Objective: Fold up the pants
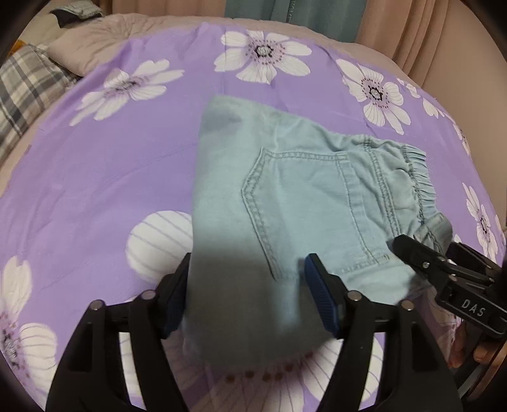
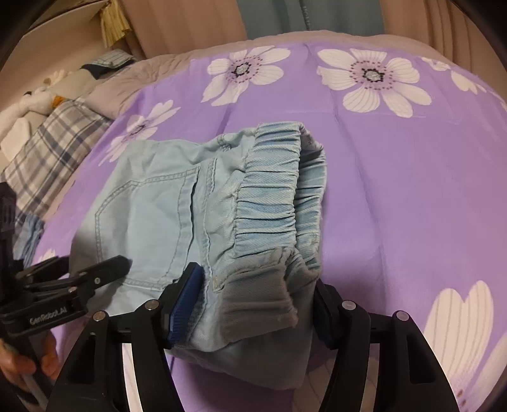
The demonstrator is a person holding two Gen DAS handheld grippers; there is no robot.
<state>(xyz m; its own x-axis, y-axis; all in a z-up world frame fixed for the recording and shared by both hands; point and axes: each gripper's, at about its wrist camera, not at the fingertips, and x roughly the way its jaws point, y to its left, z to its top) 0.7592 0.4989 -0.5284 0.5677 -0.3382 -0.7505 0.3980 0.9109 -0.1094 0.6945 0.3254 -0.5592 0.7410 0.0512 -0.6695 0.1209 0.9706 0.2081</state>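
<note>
**Folded pants on the bed, both grippers spread around the near edge**

The light blue pants (image 1: 285, 190) were seen lying folded on a purple bedspread (image 1: 111, 164) printed with white flowers, which covered the bed. The back pocket (image 1: 304, 209) faced up, and the gathered elastic waistband (image 2: 272, 196) was turned toward the right side of the bundle.

The left gripper (image 1: 250, 294) was held low over the near edge of the pants, its jaws standing well apart. Fabric lay between the blue pads (image 1: 320, 294), but no pressing on it could be made out, so nothing was held. The right gripper (image 2: 256, 304) was likewise found wide apart at the waistband end, with the bunched cloth sitting between its fingers; the right-hand pad was largely hidden by that cloth, and no clamping was visible.

A plaid pillow (image 2: 50, 145) was seen at the left of the bed, and curtains (image 1: 412, 28) hung behind it.
</note>
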